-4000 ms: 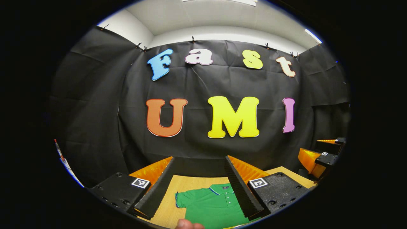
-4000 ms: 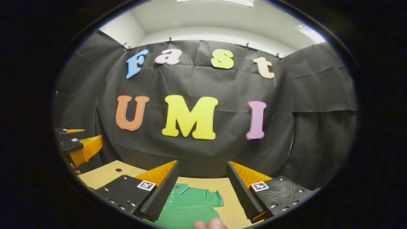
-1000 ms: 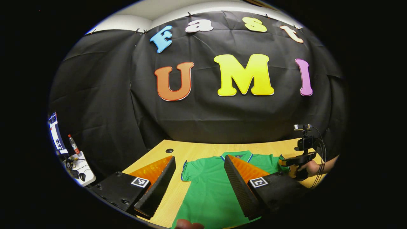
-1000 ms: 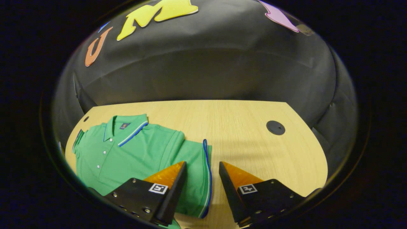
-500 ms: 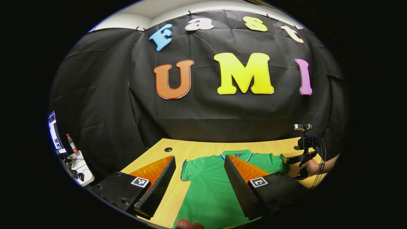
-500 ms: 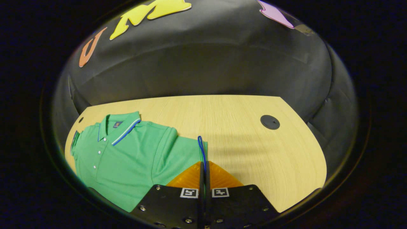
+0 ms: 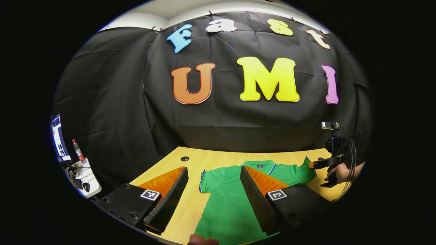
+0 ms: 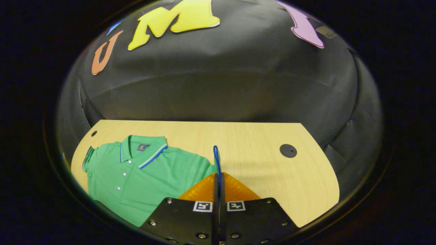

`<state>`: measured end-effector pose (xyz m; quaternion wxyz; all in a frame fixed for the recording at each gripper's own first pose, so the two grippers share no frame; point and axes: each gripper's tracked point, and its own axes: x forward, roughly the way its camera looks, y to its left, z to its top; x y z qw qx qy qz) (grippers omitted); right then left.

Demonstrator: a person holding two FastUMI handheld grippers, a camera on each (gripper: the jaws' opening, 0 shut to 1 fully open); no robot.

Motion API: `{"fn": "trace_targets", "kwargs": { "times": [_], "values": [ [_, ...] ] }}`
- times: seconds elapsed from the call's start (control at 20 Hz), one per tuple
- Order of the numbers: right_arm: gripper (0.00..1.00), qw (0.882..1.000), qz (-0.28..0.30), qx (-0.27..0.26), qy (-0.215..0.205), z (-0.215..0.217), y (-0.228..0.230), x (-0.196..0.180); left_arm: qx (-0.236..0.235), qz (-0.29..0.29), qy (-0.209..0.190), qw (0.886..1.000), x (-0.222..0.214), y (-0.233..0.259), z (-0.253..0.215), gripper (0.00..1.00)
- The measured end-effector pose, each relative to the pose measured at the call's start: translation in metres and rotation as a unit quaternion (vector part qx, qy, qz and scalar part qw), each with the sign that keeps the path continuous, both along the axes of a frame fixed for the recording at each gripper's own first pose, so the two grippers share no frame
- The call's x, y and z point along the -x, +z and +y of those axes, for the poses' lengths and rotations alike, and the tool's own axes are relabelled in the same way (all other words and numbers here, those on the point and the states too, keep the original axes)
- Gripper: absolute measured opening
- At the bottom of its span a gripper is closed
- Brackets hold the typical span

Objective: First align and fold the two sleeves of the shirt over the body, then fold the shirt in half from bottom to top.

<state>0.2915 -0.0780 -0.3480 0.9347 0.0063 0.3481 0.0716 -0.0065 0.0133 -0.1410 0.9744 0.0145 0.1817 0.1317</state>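
Right gripper is clamped on the sleeve cuff of the shirt, lifting it off the table; left gripper hangs wide open above the body. Folding has barely begun — no sleeve lies over the body yet, and the bottom-to-top fold waits. Shirt lies flat on the table, green, collar at the far edge — blue-trimmed, buttoned.

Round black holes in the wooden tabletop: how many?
2. One round black hole sits right of the green polo shirt; the other is at the far left corner. The shirt may hide more.
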Motion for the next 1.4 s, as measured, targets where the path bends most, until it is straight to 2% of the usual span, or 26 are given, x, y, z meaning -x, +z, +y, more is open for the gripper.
{"fn": "trace_targets", "kwargs": {
  "times": [0.4, 0.9, 1.0, 1.05, 1.1, 1.2, 1.25, 1.35, 1.4],
  "values": [
    [0.01, 0.999, 0.008, 0.002, 0.036, 0.071, 0.012, 0.018, -0.003, -0.010, 0.028, 1.000, 0.020, 0.006, 0.036, 0.98],
    [0.02, 0.995, 0.046, 0.041, 0.080, 0.136, -0.023, 0.034, 0.003, -0.007, 0.072, 0.997, 0.053, 0.004, 0.082, 0.99],
    [0.08, 0.995, 0.052, 0.032, 0.085, 0.149, -0.025, 0.039, 0.008, -0.006, 0.079, 0.997, 0.059, 0.003, 0.088, 0.99],
    [0.23, 0.994, 0.054, 0.035, 0.083, 0.151, -0.025, 0.040, 0.009, -0.006, 0.082, 0.997, 0.060, 0.003, 0.091, 0.99],
    [0.24, 0.994, 0.054, 0.037, 0.083, 0.153, -0.025, 0.041, 0.008, -0.005, 0.083, 0.996, 0.063, 0.004, 0.094, 0.99],
    [0.51, 0.995, 0.054, 0.036, 0.080, 0.157, -0.020, 0.045, 0.007, -0.006, 0.083, 0.996, 0.065, 0.005, 0.097, 0.99],
    [0.55, 0.995, 0.052, 0.038, 0.077, 0.157, -0.018, 0.045, 0.006, -0.007, 0.083, 0.997, 0.066, 0.006, 0.100, 0.98],
    [0.52, 0.995, 0.045, 0.036, 0.076, 0.158, -0.008, 0.048, 0.006, -0.009, 0.080, 0.997, 0.066, 0.007, 0.104, 0.99],
    [0.54, 0.996, 0.039, 0.037, 0.075, 0.158, -0.002, 0.051, 0.006, -0.009, 0.077, 0.997, 0.065, 0.008, 0.105, 0.98]
  ]
}}
